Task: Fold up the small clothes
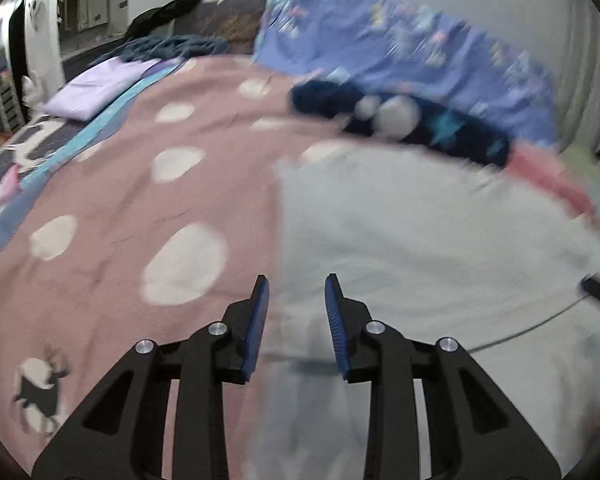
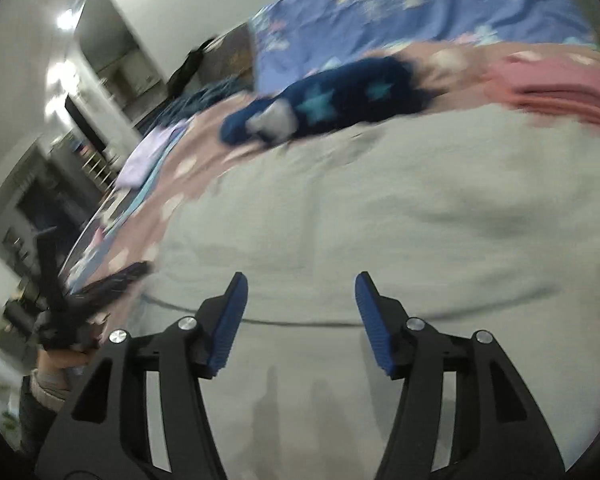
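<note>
Both tools empty. Left gripper [image 1: 296, 286] parted a little, blue pads apart with nothing between, poised over the left edge of the pale grey garment [image 1: 420, 248], right where it meets the pink spotted blanket [image 1: 112, 184]. Right gripper [image 2: 300, 284] spread wider, likewise holding nothing, hovering above the middle of the same pale grey garment [image 2: 380, 200].

Pale grey garment lying spread and mostly flat across the blanket, filling the 3 to 6 o'clock part of the left wrist view and most of the right wrist view. Whether already folded once, hard to tell through the blur; edges look straight but no clear crease visible. Judged as between steps: nothing gripped, next fold or next piece yet to be picked.

Done so far, by the look of it: a pink folded stack [image 2: 560, 88] at 2 o'clock in the right wrist view, and a lilac folded piece [image 1: 96, 88] at 10 o'clock in the left wrist view. Left to do, probably: the navy garment with teal stars [image 2: 340, 96] lying crumpled at 12 o'clock beyond the grey one.

Around: blue patterned bedding [image 1: 400, 44] at the far edge, a thin dark cable [image 2: 300, 322] trailing across the grey cloth just ahead of the right pads, likely to snag on a low grab. Left gripper [image 2: 72, 312] also visible at 8 o'clock in the right wrist view.
</note>
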The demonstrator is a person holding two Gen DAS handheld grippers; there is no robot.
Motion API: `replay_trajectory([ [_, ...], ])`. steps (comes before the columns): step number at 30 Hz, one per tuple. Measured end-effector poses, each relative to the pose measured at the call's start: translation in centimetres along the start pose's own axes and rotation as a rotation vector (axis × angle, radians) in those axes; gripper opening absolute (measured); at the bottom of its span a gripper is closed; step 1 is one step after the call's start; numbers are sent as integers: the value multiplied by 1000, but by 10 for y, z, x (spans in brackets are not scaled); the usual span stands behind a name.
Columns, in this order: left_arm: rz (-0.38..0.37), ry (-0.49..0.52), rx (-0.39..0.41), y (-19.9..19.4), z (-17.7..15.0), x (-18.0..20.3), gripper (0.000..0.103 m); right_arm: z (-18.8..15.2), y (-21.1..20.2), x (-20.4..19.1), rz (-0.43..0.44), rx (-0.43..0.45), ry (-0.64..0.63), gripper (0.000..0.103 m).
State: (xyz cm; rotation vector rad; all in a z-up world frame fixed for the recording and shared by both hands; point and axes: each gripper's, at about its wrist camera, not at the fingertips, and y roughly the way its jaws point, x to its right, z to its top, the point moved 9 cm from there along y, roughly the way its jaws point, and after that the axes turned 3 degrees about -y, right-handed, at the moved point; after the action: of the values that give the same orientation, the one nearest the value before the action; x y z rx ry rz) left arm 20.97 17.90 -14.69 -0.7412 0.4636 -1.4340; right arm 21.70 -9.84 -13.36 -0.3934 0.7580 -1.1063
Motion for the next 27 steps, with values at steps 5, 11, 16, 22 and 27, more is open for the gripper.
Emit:
replay_trajectory([
  [5, -47, 118, -4, 19, -2, 65, 30, -25, 1, 80, -108, -25, 127, 55],
  [11, 184, 315, -57, 54, -26, 83, 38, -31, -5, 69, -166, -34, 63, 58],
  [16, 182, 164, -80, 53, -18, 52, 85, -24, -63, 102, -180, 71, 213, 50],
  [22, 150, 90, -108, 56, -20, 42, 92, -33, -227, 236, -362, 439, 591, 52],
  [27, 127, 73, -102, 56, -19, 41, 92, -94, -299, 334, -362, 578, 978, 60],
])
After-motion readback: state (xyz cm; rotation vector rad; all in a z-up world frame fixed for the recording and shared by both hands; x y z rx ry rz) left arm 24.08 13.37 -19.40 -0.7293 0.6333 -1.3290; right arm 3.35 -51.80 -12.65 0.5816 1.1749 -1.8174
